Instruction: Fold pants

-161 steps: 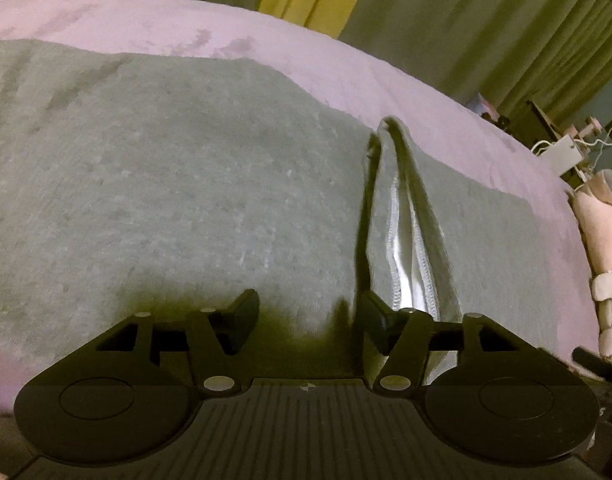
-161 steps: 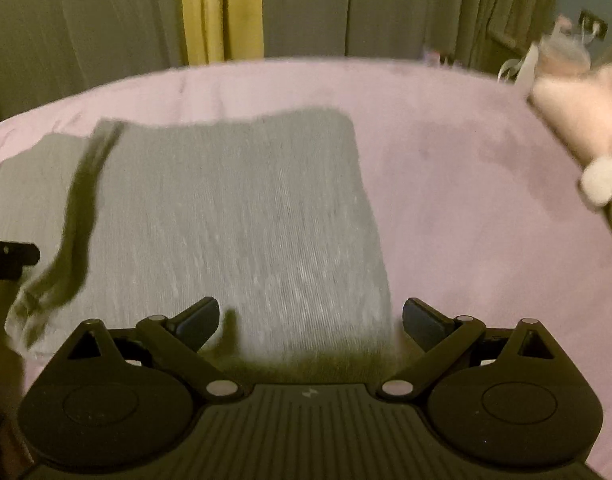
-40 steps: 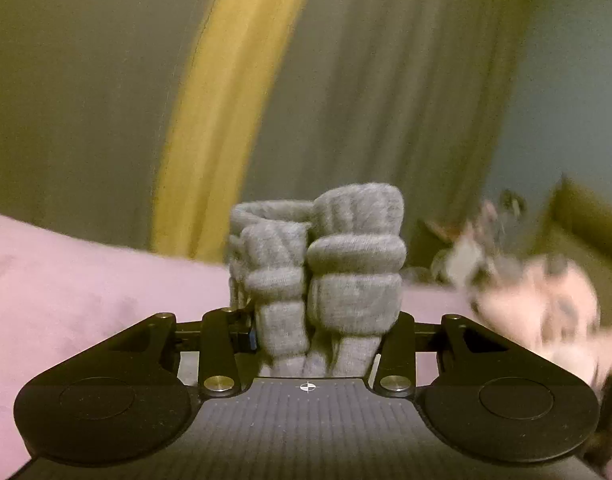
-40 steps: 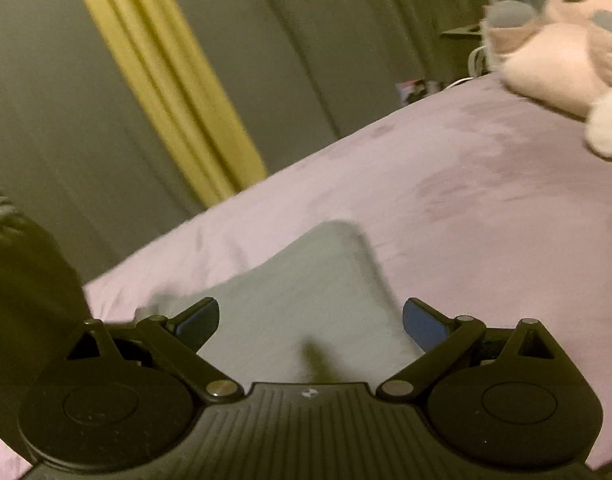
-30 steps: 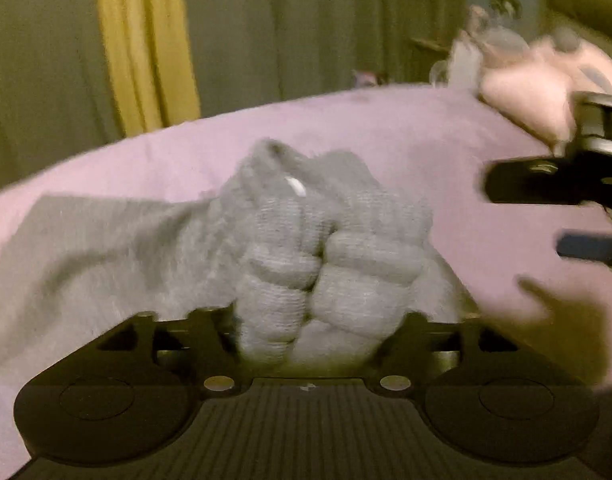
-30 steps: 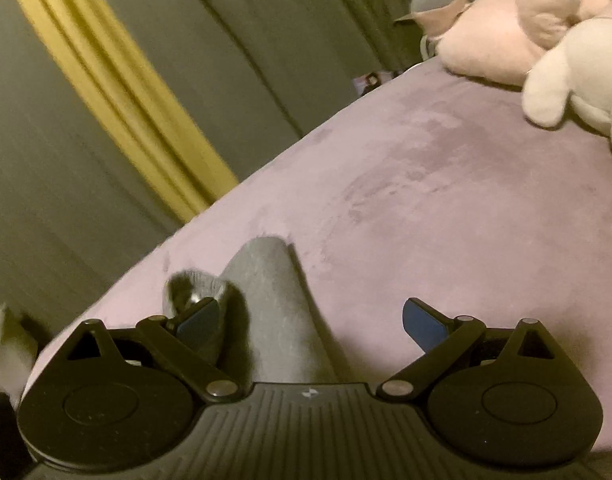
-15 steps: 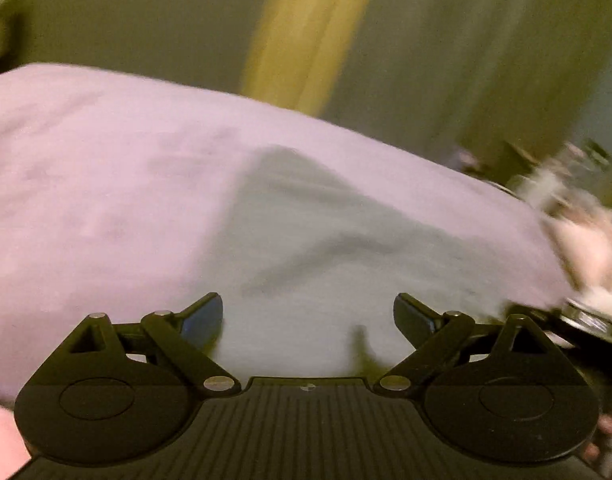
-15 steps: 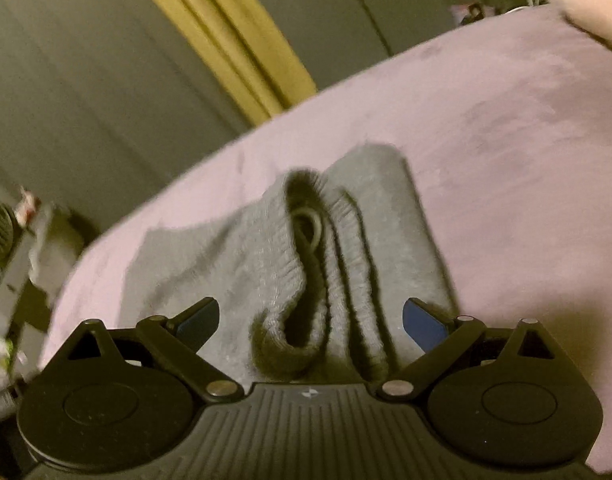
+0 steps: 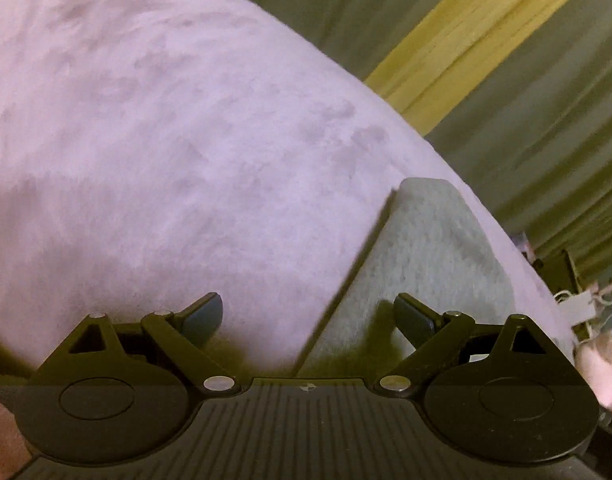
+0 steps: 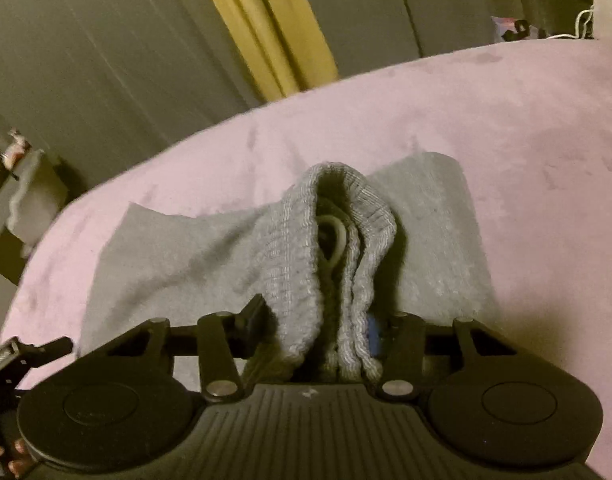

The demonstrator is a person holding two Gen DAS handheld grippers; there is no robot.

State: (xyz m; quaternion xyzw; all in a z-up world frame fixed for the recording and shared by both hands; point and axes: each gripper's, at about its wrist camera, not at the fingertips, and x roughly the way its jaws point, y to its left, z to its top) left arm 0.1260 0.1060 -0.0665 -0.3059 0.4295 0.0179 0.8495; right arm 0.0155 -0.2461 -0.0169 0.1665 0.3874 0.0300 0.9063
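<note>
The grey pants [image 10: 178, 256] lie on a pink bed cover [image 10: 505, 128]. My right gripper [image 10: 317, 328] is shut on the bunched ribbed waistband [image 10: 302, 248], which stands up between its fingers with a pale drawstring loop inside. In the left wrist view a flat grey edge of the pants [image 9: 433, 256] lies at the right. My left gripper [image 9: 307, 314] is open and empty, low over the cover, its right finger over the fabric's edge.
Grey and yellow curtains [image 10: 266, 32] hang behind the bed. A pink plush toy [image 9: 601, 364] and a cluttered stand [image 9: 565, 276] are at the right. Furniture [image 10: 22, 200] stands at the bed's left edge. Bare pink cover [image 9: 146, 160] spreads left.
My left gripper let go of the bunched waistband and swung left, open. My right gripper closed on the waistband, which it was open around half a second ago.
</note>
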